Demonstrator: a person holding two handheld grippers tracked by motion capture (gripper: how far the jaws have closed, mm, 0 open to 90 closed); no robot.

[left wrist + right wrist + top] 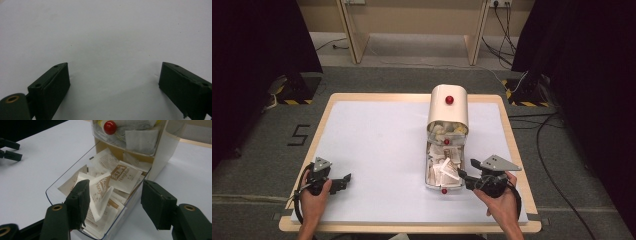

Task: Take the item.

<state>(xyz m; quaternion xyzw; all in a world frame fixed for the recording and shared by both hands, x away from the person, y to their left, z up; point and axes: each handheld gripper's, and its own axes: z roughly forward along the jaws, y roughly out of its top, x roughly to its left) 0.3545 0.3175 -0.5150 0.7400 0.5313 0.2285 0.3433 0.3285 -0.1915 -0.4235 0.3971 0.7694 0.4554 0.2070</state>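
At bench right, right tongs (113, 200) gape, empty, over open drawer (53, 192) of sachets (123, 176); one jaw inside. Risk: snagging several packets, or shoving drawer. Left tongs (113, 82) wide, empty.

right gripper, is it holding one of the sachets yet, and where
Nothing is held. The right gripper is open, jaws astride the drawer's near wall above the sachets.
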